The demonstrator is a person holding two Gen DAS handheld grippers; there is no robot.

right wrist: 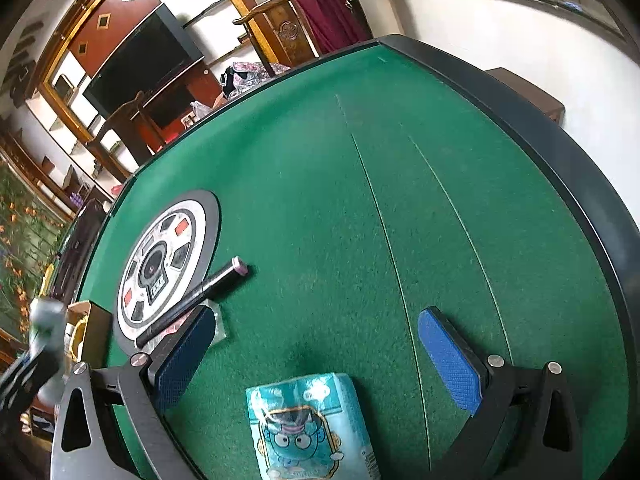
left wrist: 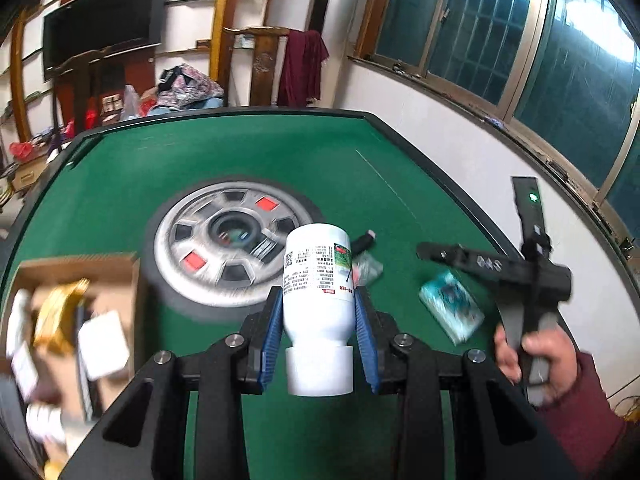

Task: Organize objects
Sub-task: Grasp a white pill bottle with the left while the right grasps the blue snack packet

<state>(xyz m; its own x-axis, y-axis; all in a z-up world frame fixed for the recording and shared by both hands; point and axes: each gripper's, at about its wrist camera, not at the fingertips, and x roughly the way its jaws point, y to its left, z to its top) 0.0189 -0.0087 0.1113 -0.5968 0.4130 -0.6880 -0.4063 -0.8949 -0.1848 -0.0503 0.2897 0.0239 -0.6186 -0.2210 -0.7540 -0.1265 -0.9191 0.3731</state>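
Observation:
My left gripper is shut on a white bottle with a printed label. The bottle's white cap points back toward the camera, and it hangs above the green table. To its left sits an open cardboard box holding a gold item and white packs. My right gripper stands open low over the felt, nothing between its blue pads. A teal tissue pack lies just short of them. A black pen with a pink end and a small clear packet lie by its left finger.
A round silver control panel is set in the table's middle. The table has a raised dark rim. In the left wrist view a hand in a dark red sleeve holds the right gripper over the tissue pack. Chairs and shelves stand beyond.

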